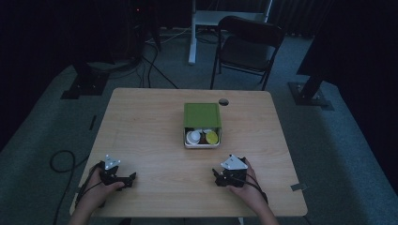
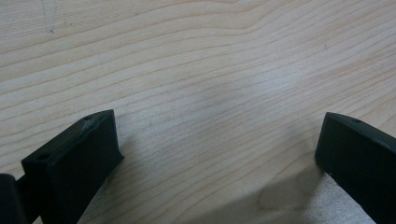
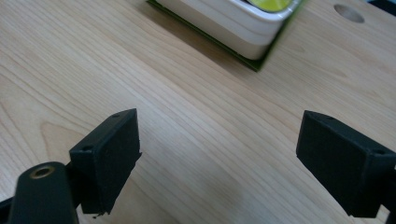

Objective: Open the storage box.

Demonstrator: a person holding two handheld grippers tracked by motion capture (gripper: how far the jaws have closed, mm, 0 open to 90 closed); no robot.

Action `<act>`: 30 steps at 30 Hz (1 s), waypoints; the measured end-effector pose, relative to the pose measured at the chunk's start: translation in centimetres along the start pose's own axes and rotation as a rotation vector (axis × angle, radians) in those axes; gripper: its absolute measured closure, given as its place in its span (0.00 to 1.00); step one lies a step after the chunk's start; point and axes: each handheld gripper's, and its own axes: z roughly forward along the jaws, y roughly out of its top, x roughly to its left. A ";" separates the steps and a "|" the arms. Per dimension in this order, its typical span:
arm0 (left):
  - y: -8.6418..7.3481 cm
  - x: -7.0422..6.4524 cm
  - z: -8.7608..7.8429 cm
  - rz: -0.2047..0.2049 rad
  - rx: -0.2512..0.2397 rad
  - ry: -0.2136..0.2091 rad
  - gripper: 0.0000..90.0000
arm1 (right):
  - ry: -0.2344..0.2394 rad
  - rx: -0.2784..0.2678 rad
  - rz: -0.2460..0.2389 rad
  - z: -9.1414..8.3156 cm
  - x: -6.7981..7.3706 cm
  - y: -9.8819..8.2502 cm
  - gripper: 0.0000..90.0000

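**Box waits mid-table, both grippers wide**

A white box [image 1: 202,139], its green lid [image 1: 202,115] slid toward twelve o'clock, holds a white cup [image 1: 193,137] and a yellow-topped one [image 1: 211,137]; other contents are too dim to make out. The left gripper [image 1: 123,179] and right gripper [image 1: 217,176] rest on the table [image 1: 150,140] at seven and five o'clock, fingers spread wide, holding nothing.

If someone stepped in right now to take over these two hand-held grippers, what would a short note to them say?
Left gripper: open, holding nothing, resting near the table's front left edge.
Right gripper: open, holding nothing, at the front right, pointed toward the box.
Box: white, in the middle of the wooden table, apart from both grippers. Its green lid covers the far part; the near part is uncovered, showing a white round item and a yellow one.
Done: nothing picked up as things lie.
Left: probably reach into the box or deal with the lid; the right gripper is nearer.
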 end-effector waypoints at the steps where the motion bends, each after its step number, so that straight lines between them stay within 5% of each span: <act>1: 0.0 0.0 0.0 0.000 0.000 0.000 0.00 | -0.001 0.000 -0.015 0.1 0.2 0.1 0.15; 20: 0.0 0.0 0.0 0.000 0.001 0.000 0.00 | -0.035 -0.065 -0.223 1.7 2.7 2.1 0.19; 22: 0.0 0.0 0.0 0.000 0.000 0.000 0.00 | -0.054 -0.089 -0.285 1.8 3.1 2.4 0.24; 27: 0.0 0.0 0.0 -0.001 0.000 0.000 0.00 | -0.065 -0.116 -0.345 1.9 3.4 2.9 0.26; 30: 0.0 0.0 0.0 0.001 0.001 0.000 0.00 | -0.064 -0.154 -0.436 2.1 3.4 3.5 0.29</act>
